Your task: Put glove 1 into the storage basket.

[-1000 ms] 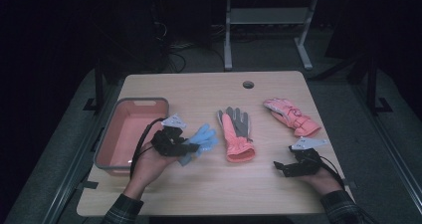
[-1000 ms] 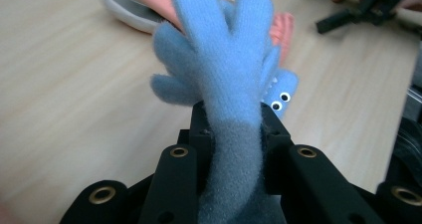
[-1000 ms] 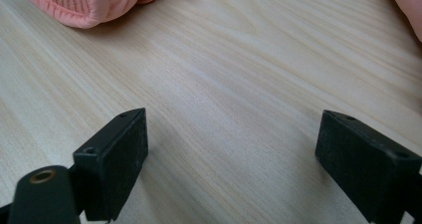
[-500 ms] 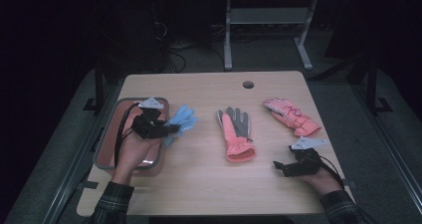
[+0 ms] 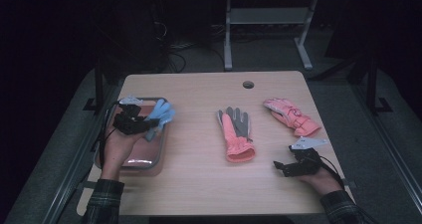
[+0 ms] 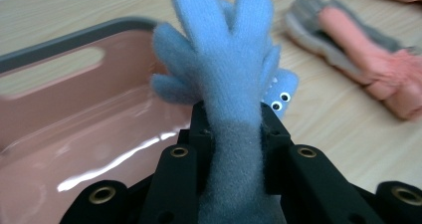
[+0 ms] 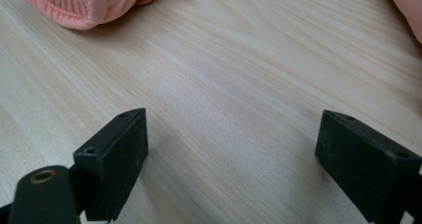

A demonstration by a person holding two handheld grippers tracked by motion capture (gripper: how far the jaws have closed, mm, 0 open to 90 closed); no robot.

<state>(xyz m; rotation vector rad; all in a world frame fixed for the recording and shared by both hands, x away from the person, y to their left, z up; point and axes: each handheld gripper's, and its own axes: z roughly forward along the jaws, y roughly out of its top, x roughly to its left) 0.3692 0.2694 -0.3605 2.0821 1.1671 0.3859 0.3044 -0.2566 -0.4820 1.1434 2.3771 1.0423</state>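
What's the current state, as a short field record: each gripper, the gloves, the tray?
left gripper: shut on blue glove, held over the pink tray
right gripper: open, low over bare table, fingers wide apart
pink-and-grey glove: flat at table centre
pink glove: flat, far right
tray contents: none visible

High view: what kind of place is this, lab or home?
Likely a lab or recording workspace, not a home: a bare wooden table under focused light in a dark room, loose cables on the floor behind it, and a metal-framed bench at the back.
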